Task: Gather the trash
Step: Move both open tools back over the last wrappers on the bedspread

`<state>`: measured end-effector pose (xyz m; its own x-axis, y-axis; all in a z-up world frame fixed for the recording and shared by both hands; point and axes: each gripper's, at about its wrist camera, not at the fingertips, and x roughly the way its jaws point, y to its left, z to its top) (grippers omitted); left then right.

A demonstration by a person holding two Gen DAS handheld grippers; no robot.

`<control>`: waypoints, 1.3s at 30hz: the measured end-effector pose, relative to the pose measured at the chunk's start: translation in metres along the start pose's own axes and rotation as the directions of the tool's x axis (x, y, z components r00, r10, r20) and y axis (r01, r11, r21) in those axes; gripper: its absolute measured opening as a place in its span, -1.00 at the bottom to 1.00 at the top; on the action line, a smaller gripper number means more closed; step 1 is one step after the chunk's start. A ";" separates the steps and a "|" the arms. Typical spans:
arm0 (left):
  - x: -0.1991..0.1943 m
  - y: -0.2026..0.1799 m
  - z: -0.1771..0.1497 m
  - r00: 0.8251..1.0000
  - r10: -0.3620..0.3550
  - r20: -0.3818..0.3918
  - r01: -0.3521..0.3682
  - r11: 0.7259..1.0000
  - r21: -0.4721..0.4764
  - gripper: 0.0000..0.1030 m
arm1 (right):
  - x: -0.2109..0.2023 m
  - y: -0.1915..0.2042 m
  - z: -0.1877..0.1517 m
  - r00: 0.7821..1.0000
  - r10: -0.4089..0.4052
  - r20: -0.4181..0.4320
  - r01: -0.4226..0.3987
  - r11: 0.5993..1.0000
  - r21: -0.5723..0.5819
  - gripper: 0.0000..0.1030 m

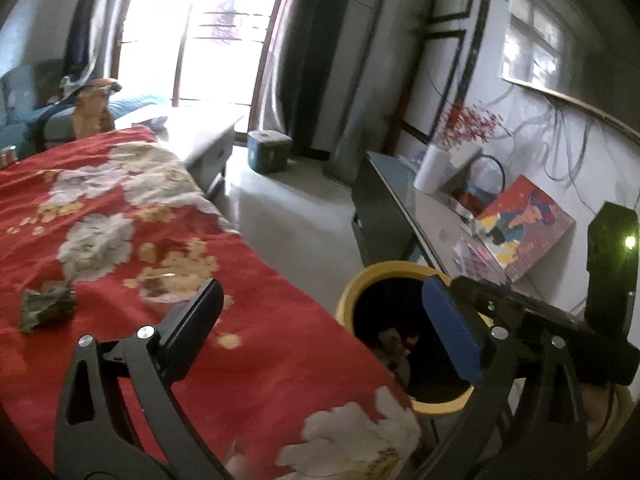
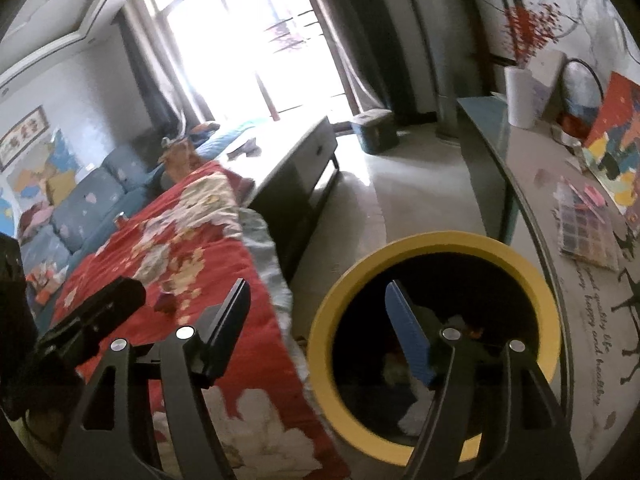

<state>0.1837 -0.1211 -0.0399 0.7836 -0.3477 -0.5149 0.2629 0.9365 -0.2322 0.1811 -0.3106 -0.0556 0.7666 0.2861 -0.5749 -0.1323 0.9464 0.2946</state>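
Left gripper (image 1: 324, 336) jaws spread empty, right gripper (image 2: 320, 332) jaws spread empty above yellow bin (image 2: 436, 240), crumpled wrapper (image 1: 48, 306) on red floral cloth (image 1: 260, 340), desk (image 2: 532, 208) beside bin

Setting: living room in a home. A blue sofa (image 2: 84, 208) is standing along the wall under framed pictures, curtains (image 2: 360, 40) are hanging beside a bright glass door (image 2: 256, 40), and a low coffee table (image 2: 296, 148) is sitting behind a red floral cloth (image 1: 140, 240). A white vase (image 2: 520, 96) of red flowers is standing on a side table (image 2: 532, 184).
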 end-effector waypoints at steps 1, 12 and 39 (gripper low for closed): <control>-0.004 0.005 0.001 1.000 0.013 0.009 -0.013 1.000 -0.007 0.78 | 0.001 0.006 0.000 1.000 0.007 0.000 -0.007 1.000 -0.011 0.32; -0.031 0.052 0.002 0.987 0.145 0.064 -0.141 0.988 -0.061 0.78 | 0.013 0.057 -0.007 0.997 0.067 -0.030 -0.069 0.991 -0.114 0.36; -0.069 0.164 -0.012 0.941 0.333 0.051 -0.308 0.912 -0.273 0.78 | 0.082 0.162 -0.026 0.976 0.138 -0.168 -0.186 0.931 -0.313 0.36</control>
<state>0.1659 0.0557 -0.0527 0.8543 -0.0130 -0.5196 -0.1549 0.9479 -0.2784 0.2061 -0.1296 -0.0744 0.6244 0.4353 -0.6485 -0.4625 0.8751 0.1421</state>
